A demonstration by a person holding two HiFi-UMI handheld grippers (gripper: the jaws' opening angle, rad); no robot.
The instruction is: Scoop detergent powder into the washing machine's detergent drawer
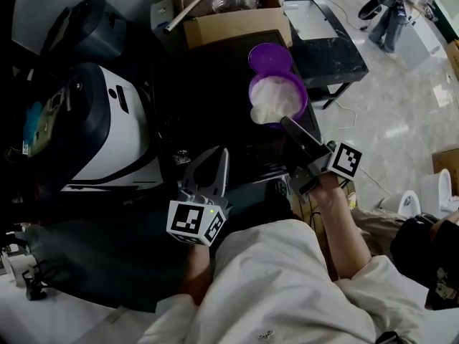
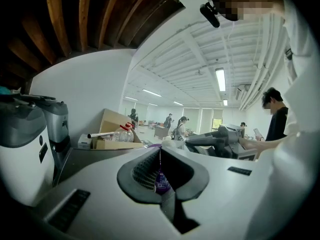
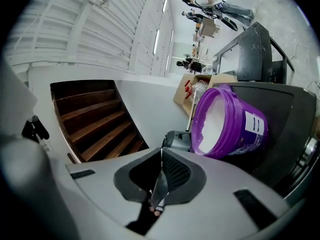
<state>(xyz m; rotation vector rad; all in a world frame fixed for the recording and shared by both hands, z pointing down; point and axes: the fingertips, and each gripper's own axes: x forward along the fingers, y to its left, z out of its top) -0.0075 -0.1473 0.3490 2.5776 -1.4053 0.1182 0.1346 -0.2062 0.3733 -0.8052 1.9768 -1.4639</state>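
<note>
Head view: dark machine top is seen at centre, w/ a cardboard box behind it. A purple tub of white powder is stood on the top's right part. The tub's lid is laid just behind it. R gripper is held at the tub's near rim, jaws pressed together, nothing clearly pinched. L gripper is held lower left, apart from the tub, jaws pressed together, empty.
</note>
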